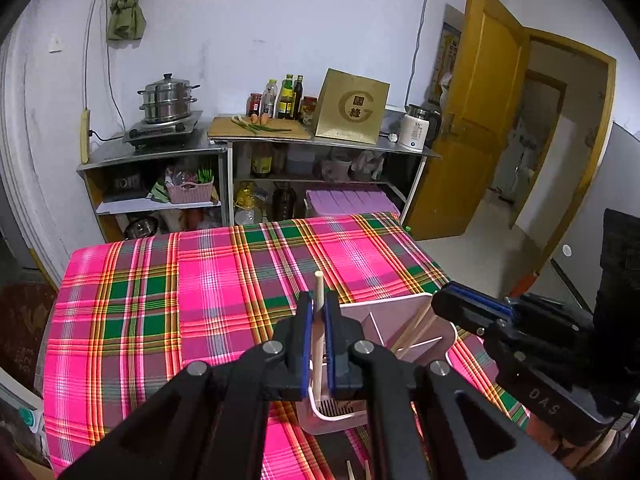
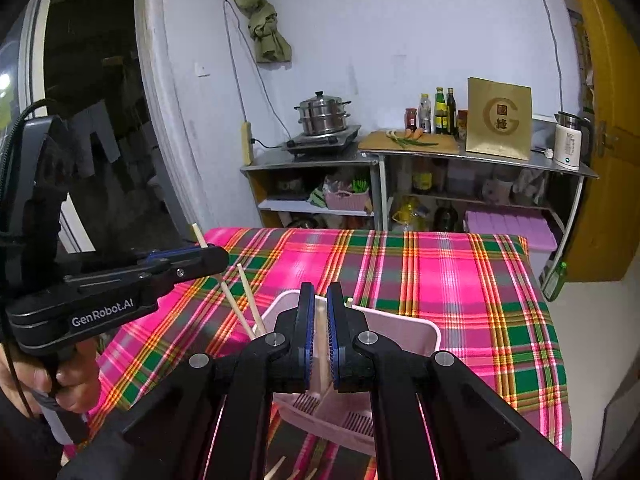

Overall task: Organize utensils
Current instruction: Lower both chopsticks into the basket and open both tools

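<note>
A chopstick [image 1: 318,320] is pinched upright by the left gripper [image 1: 317,344] and another [image 2: 321,344] by the right gripper [image 2: 319,340], both over the pink holder [image 2: 400,330].

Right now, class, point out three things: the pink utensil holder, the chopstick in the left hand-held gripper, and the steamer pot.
pink utensil holder [image 2: 400,330]: right wrist view, inner back wall.
chopstick [image 1: 319,288]: left wrist view, upper shaft above the pads.
steamer pot [image 1: 167,98]: left wrist view, steel side.
</note>
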